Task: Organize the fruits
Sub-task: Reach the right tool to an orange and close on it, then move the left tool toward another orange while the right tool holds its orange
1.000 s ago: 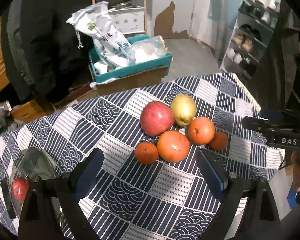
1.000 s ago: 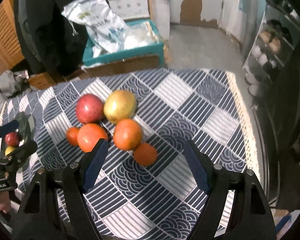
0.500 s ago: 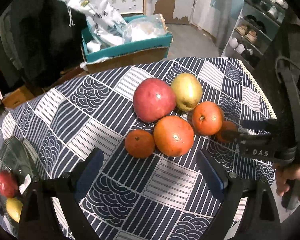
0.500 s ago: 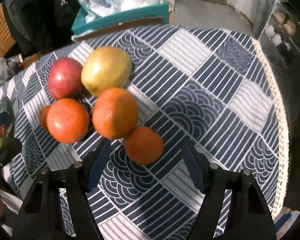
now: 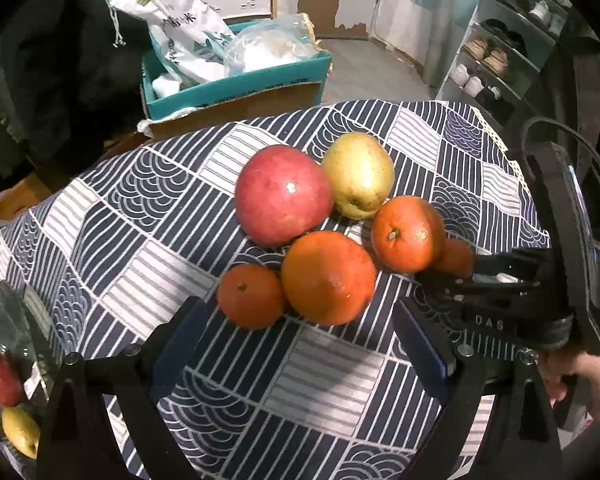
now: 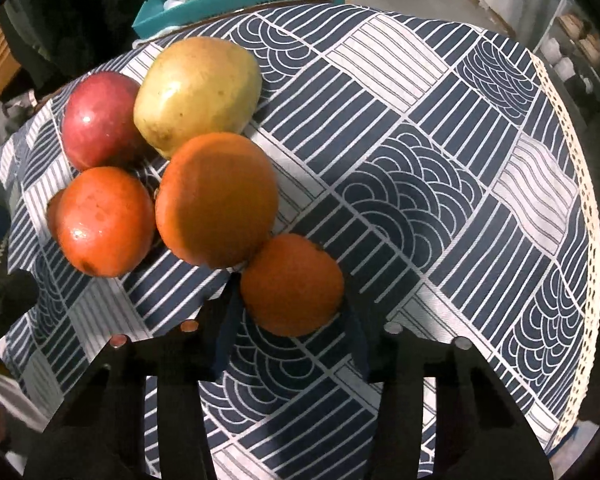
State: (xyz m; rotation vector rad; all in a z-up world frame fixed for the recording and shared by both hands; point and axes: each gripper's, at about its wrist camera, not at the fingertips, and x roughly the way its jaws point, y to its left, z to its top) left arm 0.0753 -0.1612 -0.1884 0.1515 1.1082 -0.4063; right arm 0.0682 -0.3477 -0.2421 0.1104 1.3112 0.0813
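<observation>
**Right claw closes on the smallest orange**

A table under a blue-and-white patterned cloth (image 5: 112, 240) fills both views, with a teal box (image 5: 236, 84) of bags beyond its far edge at the upper left of the left wrist view. Six fruits sit bunched at the middle: one red apple (image 5: 284, 194), one yellow pear (image 5: 359, 180) and four oranges. The big orange (image 5: 328, 278) is at the centre of the left wrist view, a medium orange (image 5: 406, 234) to its right, a small orange (image 5: 250, 296) at its lower left. The fourth, the smallest orange (image 6: 292, 284), sits low and central in the right wrist view, pinched between the narrow jaws of the right claw (image 6: 290, 316); a second ago those jaws stood wide, above and clear of it. The left claw (image 5: 300, 344) hangs wide at the bottom of its view, just short of the big and small oranges, touching nothing, and lower than before. At lower left, a clear bag (image 5: 12, 364) holds one more apple and one more pear.
</observation>
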